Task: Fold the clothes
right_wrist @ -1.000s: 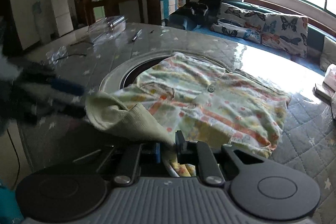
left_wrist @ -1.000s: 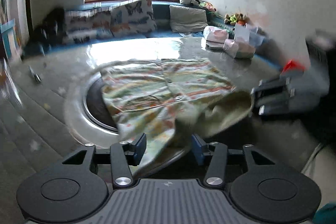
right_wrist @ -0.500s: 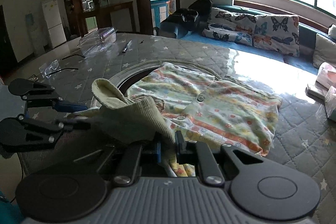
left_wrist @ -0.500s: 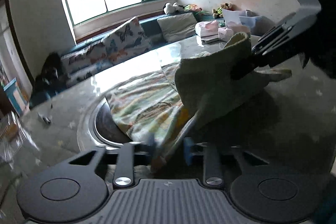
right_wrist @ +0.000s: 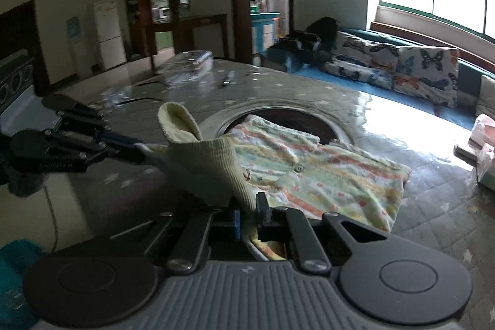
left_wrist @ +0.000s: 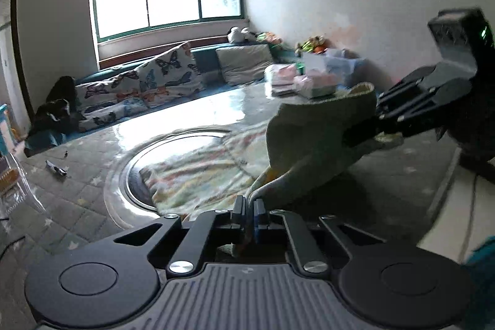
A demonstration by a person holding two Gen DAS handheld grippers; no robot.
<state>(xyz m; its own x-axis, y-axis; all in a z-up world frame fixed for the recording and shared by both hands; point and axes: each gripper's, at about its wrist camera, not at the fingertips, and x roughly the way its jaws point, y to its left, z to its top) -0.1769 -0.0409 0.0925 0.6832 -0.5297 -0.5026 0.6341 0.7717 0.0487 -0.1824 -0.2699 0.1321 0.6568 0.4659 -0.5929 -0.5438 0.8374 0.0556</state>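
- On the grey quilted counter (right_wrist: 433, 225), the pastel striped button-front garment (right_wrist: 324, 175) lies partly over a round metal-rimmed recess (left_wrist: 123, 172).
- Left claw (left_wrist: 250, 211) pinches its cream ribbed hem (left_wrist: 312, 141); right claw (right_wrist: 247, 220) clamps the same hem, lifting it, likely to carry a fold.

The left gripper (left_wrist: 250, 214) sat low and near, its jaws pinched almost together with only a thin gap between them, clamped on cloth. The right gripper (right_wrist: 247, 218) was likewise closed tight on a fold of fabric. Each showed in the other's view: the right gripper (left_wrist: 365, 132) reaching in from the far right, the left gripper (right_wrist: 136, 149) from the left, both raised and pointing toward each other.
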